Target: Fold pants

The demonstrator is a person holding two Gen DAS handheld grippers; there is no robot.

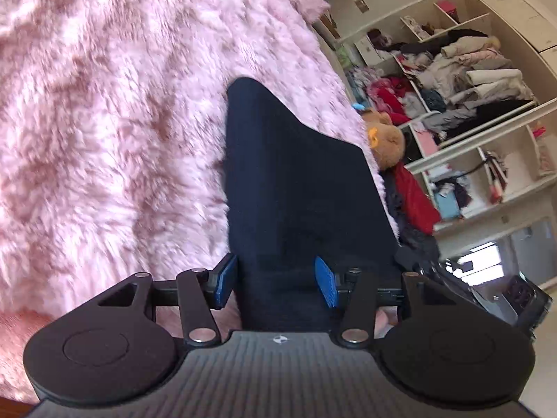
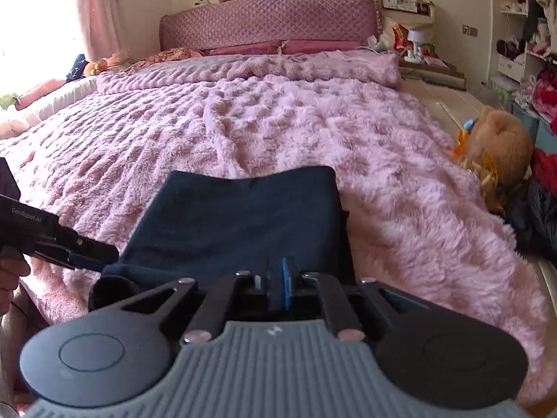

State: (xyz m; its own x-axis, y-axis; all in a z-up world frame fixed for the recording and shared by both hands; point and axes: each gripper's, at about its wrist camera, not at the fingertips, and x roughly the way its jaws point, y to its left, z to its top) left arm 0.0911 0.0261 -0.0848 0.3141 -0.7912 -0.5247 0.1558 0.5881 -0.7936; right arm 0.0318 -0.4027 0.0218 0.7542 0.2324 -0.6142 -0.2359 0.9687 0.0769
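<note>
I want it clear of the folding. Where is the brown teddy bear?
In the right wrist view the brown teddy bear sits at the right edge of the pink blanket, beyond the pants.

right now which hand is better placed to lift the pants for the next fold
Right. The right tongs are shut on the near edge of the dark pants, while the left tongs stand open around the cloth, not gripping.

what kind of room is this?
A lived-in bedroom: a bed with a quilted headboard and fluffy pink blanket, open wardrobe shelves heaped with clothes, and a plush toy beside the bed.
</note>
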